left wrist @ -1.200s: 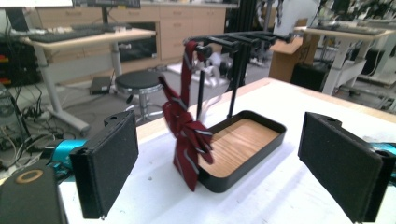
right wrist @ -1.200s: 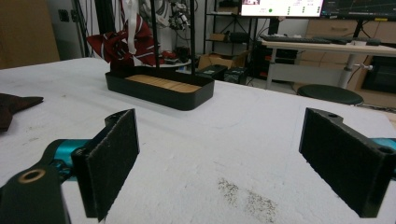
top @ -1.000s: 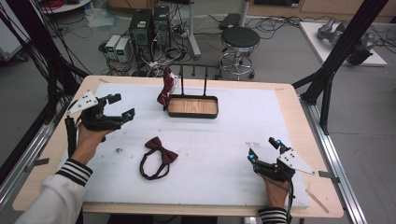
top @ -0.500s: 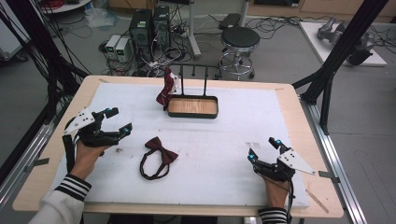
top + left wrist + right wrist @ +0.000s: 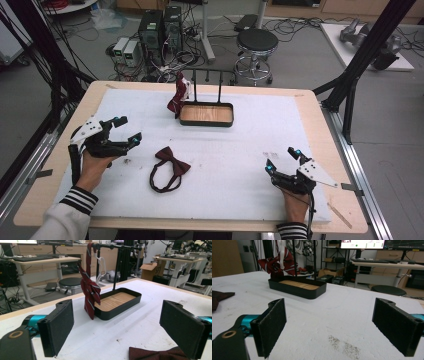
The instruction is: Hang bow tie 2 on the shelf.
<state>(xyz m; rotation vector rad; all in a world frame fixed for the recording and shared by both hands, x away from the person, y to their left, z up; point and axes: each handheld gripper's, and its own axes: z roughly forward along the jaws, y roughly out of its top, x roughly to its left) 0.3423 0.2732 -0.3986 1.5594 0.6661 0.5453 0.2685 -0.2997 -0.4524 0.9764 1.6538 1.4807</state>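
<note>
The counter (image 5: 320, 125) is a pale wooden top covered almost to its edges by a white mat (image 5: 240, 150), lightly marked with dark specks. Around it lies a grey floor with a round black stool (image 5: 256, 42), computer boxes (image 5: 160, 25) and tangled cables. Near the far edge of the mat stands a black tray (image 5: 206, 114) with a wooden floor and a thin black rack rising from it; a dark red striped tie (image 5: 177, 95) hangs from the rack at the tray's left end. A dark red bow tie (image 5: 170, 161) with its looped strap lies flat on the mat, left of the middle. The left gripper (image 5: 127, 131) is just to the left of the bow tie, its jaws wide apart and holding nothing; the right gripper (image 5: 281, 159) rests near the front right of the mat, also wide and holding nothing. The left gripper view gives the tie's knot and stripes (image 5: 90, 288) close up, plus a corner of the bow tie (image 5: 155, 355); the right gripper view adds desks and a monitor (image 5: 362, 243) behind.
</note>
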